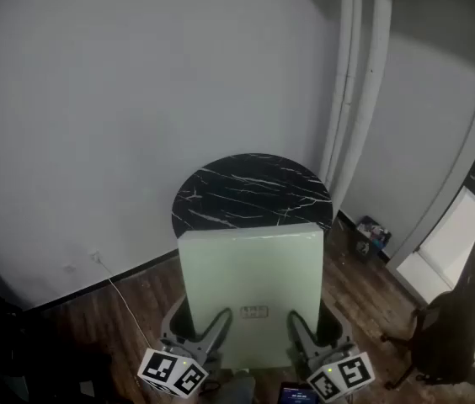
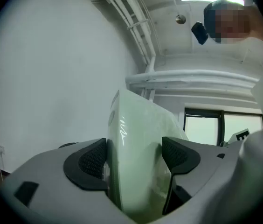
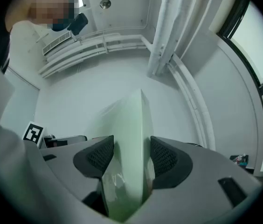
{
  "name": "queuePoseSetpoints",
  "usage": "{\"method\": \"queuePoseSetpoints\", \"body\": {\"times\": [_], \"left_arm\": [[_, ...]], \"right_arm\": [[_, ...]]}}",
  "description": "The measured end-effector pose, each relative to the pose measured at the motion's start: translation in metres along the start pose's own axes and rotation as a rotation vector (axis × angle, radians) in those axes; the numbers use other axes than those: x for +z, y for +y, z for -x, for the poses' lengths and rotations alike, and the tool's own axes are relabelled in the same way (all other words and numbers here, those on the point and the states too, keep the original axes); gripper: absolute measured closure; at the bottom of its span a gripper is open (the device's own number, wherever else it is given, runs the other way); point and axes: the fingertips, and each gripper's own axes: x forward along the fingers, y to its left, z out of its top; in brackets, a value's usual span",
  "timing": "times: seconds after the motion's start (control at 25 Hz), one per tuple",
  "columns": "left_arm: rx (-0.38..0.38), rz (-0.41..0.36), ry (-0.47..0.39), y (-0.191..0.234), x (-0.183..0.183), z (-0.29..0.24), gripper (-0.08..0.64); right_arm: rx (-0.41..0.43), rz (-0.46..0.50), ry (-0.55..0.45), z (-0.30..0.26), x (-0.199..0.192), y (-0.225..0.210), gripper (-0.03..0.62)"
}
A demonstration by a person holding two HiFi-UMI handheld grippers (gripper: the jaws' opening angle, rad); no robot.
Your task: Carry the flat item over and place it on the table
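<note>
The flat item [image 1: 250,276] is a pale green, glossy slab with a small label near its close edge. It is held level in the air, with its far edge lying over the near rim of a round black marble table [image 1: 246,183] in the head view. My left gripper [image 1: 218,320] is shut on the slab's near left part, and my right gripper [image 1: 296,322] on its near right part. In the left gripper view the slab [image 2: 136,143] stands edge-on between the black pads of the left gripper [image 2: 134,155]. The right gripper view shows the slab [image 3: 129,129] pinched the same way by the right gripper [image 3: 131,155].
A white wall stands behind the table, with vertical pipes [image 1: 355,82] at the back right. A black office chair [image 1: 456,318] stands on the wooden floor at the right by a window. Small items [image 1: 370,234] lie by the wall, and a cable runs from a socket [image 1: 94,257] at the left.
</note>
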Motion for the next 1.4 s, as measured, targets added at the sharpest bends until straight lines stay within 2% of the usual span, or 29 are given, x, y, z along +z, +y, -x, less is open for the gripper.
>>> {"method": "queuePoseSetpoints", "body": {"times": [0.36, 0.76, 1.16, 1.4], "left_arm": [[-0.018, -0.024, 0.001, -0.052, 0.014, 0.053, 0.179], [-0.012, -0.030, 0.013, -0.065, 0.015, 0.074, 0.179], [-0.045, -0.051, 0.018, -0.074, 0.009, 0.046, 0.181], [-0.041, -0.056, 0.030, -0.043, -0.002, 0.012, 0.179]], "right_arm": [[-0.004, -0.017, -0.020, 0.068, 0.019, 0.026, 0.356], [-0.001, -0.043, -0.013, 0.089, 0.021, 0.036, 0.356], [-0.038, -0.042, -0.024, 0.087, 0.023, 0.010, 0.356], [-0.048, -0.042, -0.011, 0.047, 0.006, -0.006, 0.356]]}}
